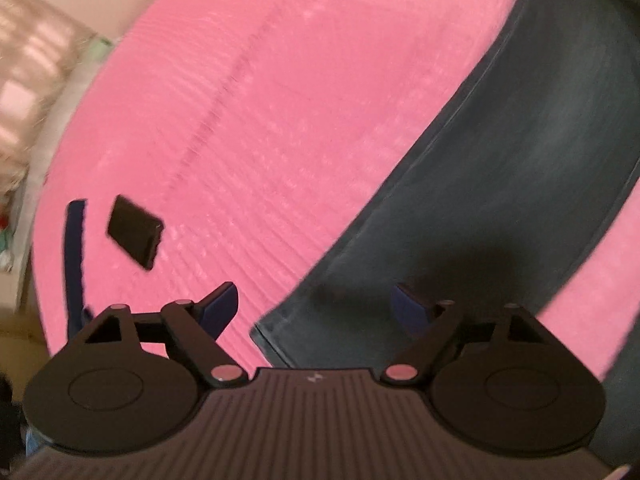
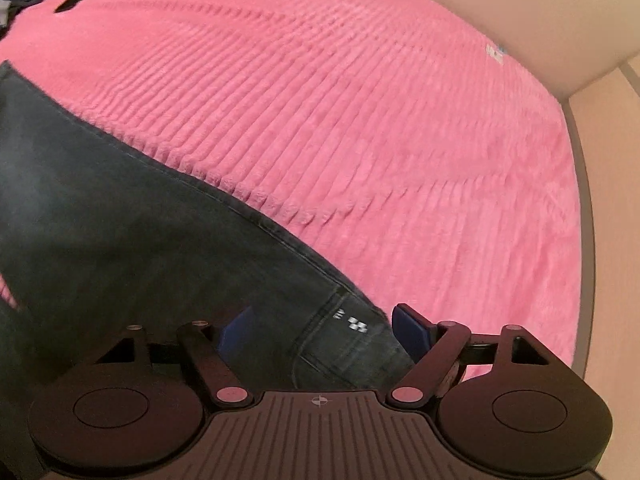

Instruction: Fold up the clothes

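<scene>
- We see a pair of dark jeans (image 1: 500, 168) lying flat on a pink ribbed blanket (image 1: 280, 100) that covers a bed; the same jeans (image 2: 120, 220) fill the lower left of the right wrist view, with the blanket (image 2: 400, 140) beyond them.
- In the left wrist view we find one hemmed end of the jeans running down to the left hand-held gripper (image 1: 316, 308).
- We see that hand-held gripper released, its blue fingers (image 1: 220, 304) wide apart: one over the pink blanket, the other over the denim, with the hem edge in the gap and neither pad pressing on it.
- The right hand-held gripper (image 2: 326, 330) is likewise released; between its spread fingers (image 2: 410, 330) we see a stitched part of the jeans bearing a small white label (image 2: 352, 320).
- On the blanket, well apart from the jeans, we notice a small dark flat thing (image 1: 134, 236) and a dark blue strap (image 1: 76, 260) beside it.
- Past the blanket's edge we see a pale bed frame (image 2: 520, 12).
</scene>
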Tool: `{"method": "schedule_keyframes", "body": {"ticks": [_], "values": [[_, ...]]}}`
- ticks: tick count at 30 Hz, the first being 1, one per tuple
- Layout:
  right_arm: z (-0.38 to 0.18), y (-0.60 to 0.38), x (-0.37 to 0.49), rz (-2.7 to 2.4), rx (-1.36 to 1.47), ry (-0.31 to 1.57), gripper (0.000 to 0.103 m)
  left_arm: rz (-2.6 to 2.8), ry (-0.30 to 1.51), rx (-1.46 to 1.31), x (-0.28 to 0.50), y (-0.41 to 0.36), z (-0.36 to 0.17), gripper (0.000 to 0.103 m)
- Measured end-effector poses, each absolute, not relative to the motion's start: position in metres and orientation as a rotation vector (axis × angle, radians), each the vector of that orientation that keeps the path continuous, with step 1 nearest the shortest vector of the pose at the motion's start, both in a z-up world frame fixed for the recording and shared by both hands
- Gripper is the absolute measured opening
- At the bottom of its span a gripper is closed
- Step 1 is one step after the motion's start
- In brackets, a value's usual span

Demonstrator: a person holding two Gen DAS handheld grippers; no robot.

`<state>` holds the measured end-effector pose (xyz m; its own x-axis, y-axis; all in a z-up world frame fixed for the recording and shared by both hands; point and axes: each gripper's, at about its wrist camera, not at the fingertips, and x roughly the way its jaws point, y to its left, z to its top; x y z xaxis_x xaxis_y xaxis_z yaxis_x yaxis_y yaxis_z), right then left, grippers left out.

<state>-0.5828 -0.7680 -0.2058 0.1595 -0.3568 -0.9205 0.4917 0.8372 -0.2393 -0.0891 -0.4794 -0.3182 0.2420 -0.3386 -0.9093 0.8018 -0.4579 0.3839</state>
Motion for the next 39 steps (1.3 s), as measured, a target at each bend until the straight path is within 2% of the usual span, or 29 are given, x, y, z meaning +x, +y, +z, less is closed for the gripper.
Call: {"method": "schedule_keyframes", "body": {"ticks": [2, 4, 7, 11, 14, 15, 16, 18, 19, 24, 29, 39], "values": [[-0.22, -0.769, -0.569, -0.625, 0.15, 1.279, 0.08, -1.493, 0.469, 1.562, -0.067, -0.489, -0.338, 0.078], [-0.233, -0.765, -0.557, -0.625, 0.155, 1.29, 0.08, -1.559, 0.483, 1.615, -0.045, -0.498, -0.359, 0.071], [-0.247, -0.758, -0.543, -0.604, 0.145, 1.32, 0.08, -1.654, 0.538, 1.715, -0.027, -0.509, -0.383, 0.07], [-0.257, -0.751, -0.539, -0.597, 0.137, 1.354, 0.08, -1.778, 0.585, 1.785, -0.014, -0.525, -0.393, 0.071], [-0.257, -0.751, -0.545, -0.621, 0.162, 1.365, 0.08, -1.803, 0.652, 1.82, -0.007, -0.534, -0.395, 0.063], [-0.256, -0.75, -0.548, -0.629, 0.168, 1.369, 0.08, -1.811, 0.655, 1.841, -0.007, -0.536, -0.395, 0.047], [-0.255, -0.75, -0.551, -0.638, 0.171, 1.37, 0.08, -1.809, 0.657, 1.857, -0.008, -0.536, -0.394, 0.025], [-0.252, -0.752, -0.557, -0.663, 0.174, 1.372, 0.08, -1.78, 0.606, 1.894, -0.013, -0.531, -0.389, 0.01], [-0.25, -0.754, -0.561, -0.679, 0.18, 1.371, 0.08, -1.771, 0.557, 1.914, -0.017, -0.525, -0.385, 0.008], [-0.242, -0.77, -0.583, -0.703, 0.183, 1.371, 0.08, -1.681, 0.399, 1.9, -0.031, -0.491, -0.354, 0.004], [-0.242, -0.798, -0.606, -0.672, 0.153, 1.363, 0.08, -1.546, 0.357, 1.809, -0.045, -0.458, -0.322, 0.004], [-0.298, -0.846, -0.596, -0.188, -0.132, 1.483, 0.08, -1.338, 0.204, 1.833, -0.079, -0.45, -0.314, 0.004]]}}
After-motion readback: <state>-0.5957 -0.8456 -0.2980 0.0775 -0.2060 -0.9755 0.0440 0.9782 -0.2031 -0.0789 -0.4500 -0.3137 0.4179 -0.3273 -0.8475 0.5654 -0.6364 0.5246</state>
